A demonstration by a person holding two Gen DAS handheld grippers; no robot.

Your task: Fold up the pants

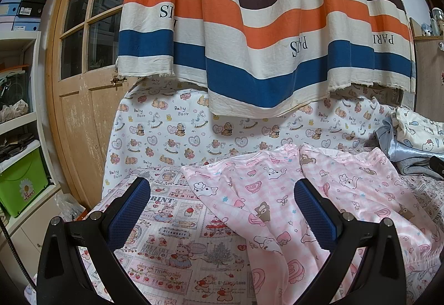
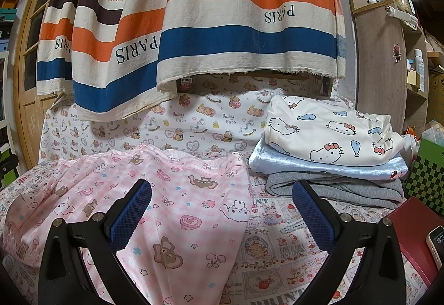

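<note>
Above the spread pink pants (image 1: 291, 210), left gripper (image 1: 222, 210) and right gripper (image 2: 222, 210) gape wide, empty.

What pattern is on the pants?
Pink gingham pants with cartoon animals, swirls and mushrooms; clearest in right wrist view.

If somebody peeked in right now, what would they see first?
Probably the big striped curtain, hanging down over the back of the bed. Next, the pink pants with little animals, spread out on the printed bedsheet below both open grippers. To their right sits a stack of folded clothes with a cat-print piece on top.
</note>
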